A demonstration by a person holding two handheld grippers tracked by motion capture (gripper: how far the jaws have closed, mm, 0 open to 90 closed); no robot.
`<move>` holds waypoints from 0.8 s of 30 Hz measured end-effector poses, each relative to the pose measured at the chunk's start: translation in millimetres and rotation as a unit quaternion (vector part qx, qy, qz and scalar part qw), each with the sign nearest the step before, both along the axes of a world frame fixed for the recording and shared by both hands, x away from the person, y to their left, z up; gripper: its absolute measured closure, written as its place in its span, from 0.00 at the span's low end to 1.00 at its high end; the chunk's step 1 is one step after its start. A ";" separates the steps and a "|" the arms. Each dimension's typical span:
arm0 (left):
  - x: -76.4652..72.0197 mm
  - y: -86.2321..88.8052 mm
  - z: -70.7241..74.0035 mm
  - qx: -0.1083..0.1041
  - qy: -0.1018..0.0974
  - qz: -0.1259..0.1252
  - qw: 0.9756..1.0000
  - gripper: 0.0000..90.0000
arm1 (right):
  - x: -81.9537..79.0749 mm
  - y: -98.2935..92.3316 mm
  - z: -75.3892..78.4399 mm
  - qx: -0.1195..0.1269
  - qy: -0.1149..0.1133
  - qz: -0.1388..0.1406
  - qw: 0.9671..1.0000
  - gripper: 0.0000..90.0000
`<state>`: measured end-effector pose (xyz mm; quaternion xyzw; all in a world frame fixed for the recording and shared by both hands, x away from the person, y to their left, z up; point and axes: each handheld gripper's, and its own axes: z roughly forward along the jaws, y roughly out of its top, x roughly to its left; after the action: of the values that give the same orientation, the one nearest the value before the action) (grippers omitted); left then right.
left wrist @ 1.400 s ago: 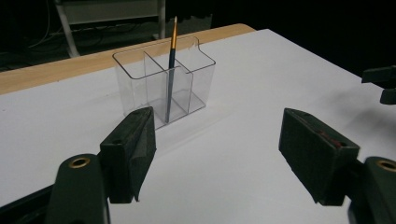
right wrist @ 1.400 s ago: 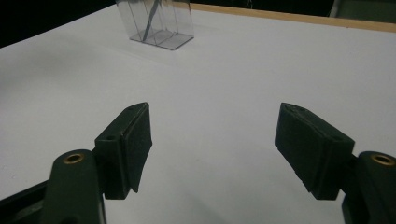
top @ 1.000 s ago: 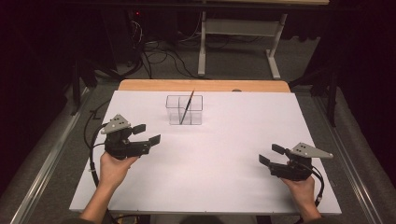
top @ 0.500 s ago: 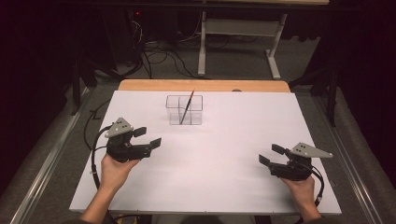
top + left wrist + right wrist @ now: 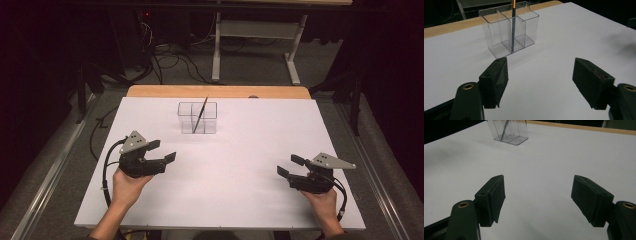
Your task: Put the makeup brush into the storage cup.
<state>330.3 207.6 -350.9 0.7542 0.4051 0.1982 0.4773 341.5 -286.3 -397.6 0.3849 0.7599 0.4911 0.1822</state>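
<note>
A clear plastic holder (image 5: 197,118) with three compartments stands at the back middle of the white table (image 5: 240,165). A thin dark stick with an orange top (image 5: 199,115) leans in its middle compartment; the holder (image 5: 509,33) and the stick (image 5: 513,27) stand ahead in the left gripper view. My left gripper (image 5: 162,151) is open over the table's left side, nothing between its jaws, which point towards the holder. My right gripper (image 5: 289,166) is open near the front right, jaws pointing left. The holder (image 5: 508,131) is far off in the right gripper view.
A wooden strip (image 5: 215,91) runs along the table's far edge. Beyond it are a metal desk frame (image 5: 255,45) and cables (image 5: 165,60) on the floor. Grey rails (image 5: 45,185) flank the table on both sides.
My left gripper has moved slightly right and towards the front of the table. The right gripper has stayed put.
</note>
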 end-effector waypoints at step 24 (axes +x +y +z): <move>0.5 -3.1 -16.3 -0.006 0.015 -0.001 1.000 0.33 | -0.3 0.5 0.0 0.000 0.000 0.002 1.000 0.32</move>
<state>330.8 204.5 -367.2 0.7547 0.4130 0.1839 0.4754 341.2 -285.8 -397.7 0.3833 0.7606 0.4916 0.1813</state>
